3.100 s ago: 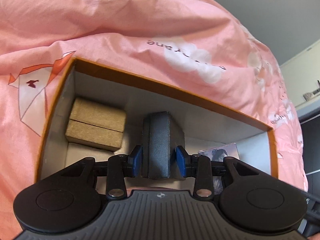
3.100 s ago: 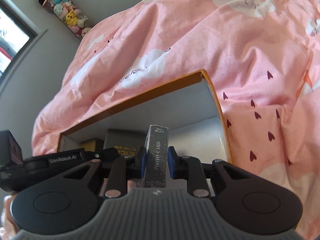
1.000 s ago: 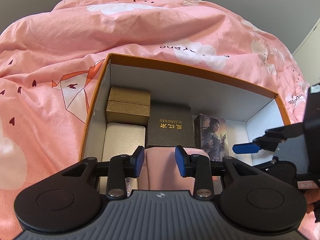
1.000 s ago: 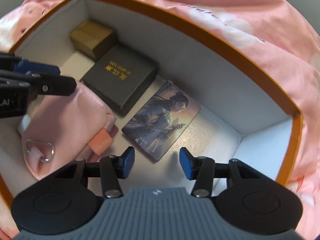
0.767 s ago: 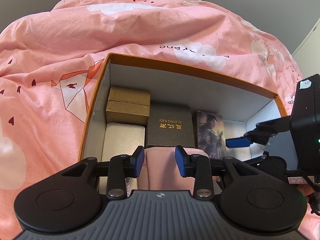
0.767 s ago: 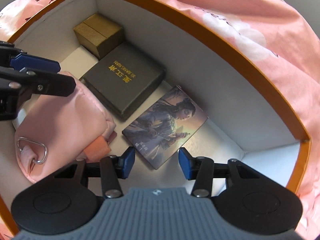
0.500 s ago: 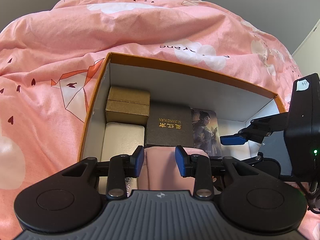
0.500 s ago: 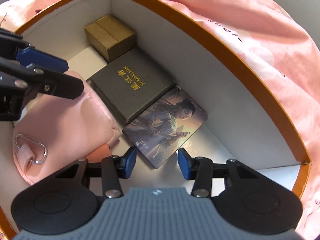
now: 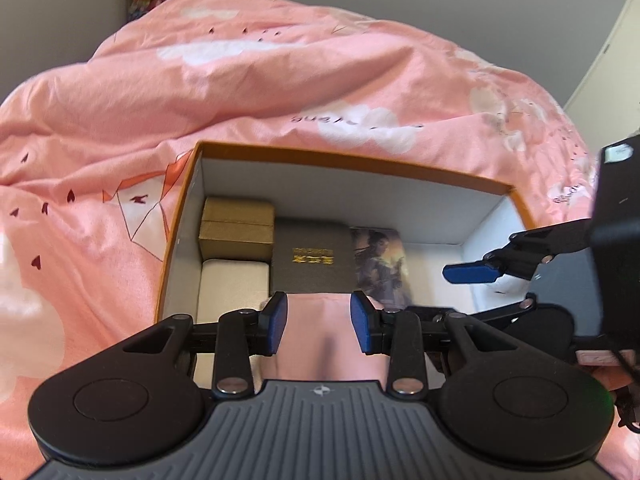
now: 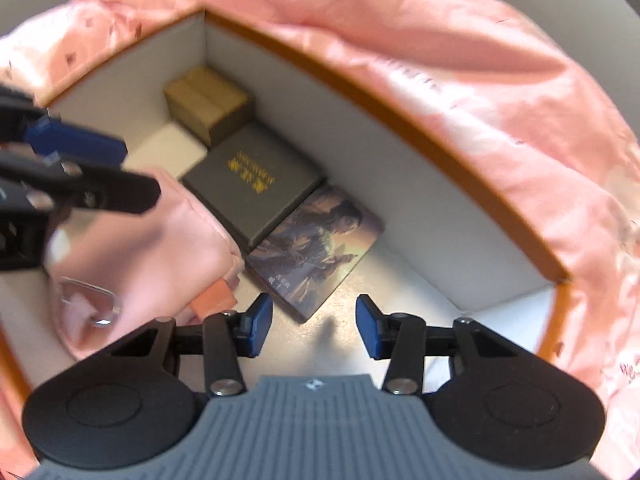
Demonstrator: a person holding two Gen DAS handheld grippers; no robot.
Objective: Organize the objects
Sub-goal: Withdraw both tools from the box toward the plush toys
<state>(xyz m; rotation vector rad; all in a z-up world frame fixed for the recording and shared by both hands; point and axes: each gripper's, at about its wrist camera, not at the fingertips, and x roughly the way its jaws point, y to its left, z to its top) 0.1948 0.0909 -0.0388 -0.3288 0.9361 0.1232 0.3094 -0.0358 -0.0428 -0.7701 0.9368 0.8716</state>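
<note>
Both claws hang spread and empty over the orange-rimmed box (image 9: 352, 160) on the bed. Left claw (image 9: 319, 323) sits above the pink pouch (image 10: 160, 236); right claw (image 10: 314, 330) above bare floor beside the picture card (image 10: 316, 244). Grey box (image 9: 312, 258) and gold box (image 9: 238, 228) line the far wall. Only the right view shows the pouch's metal ring (image 10: 90, 302).

1. Left gripper (image 9: 317, 323): black linkage arms, blue pads, silver pivot screws, two round black discs, ribbed grey housing with a small emblem.
2. Right gripper (image 10: 314, 325): the same black, blue and grey build; a green light glows on its body.
</note>
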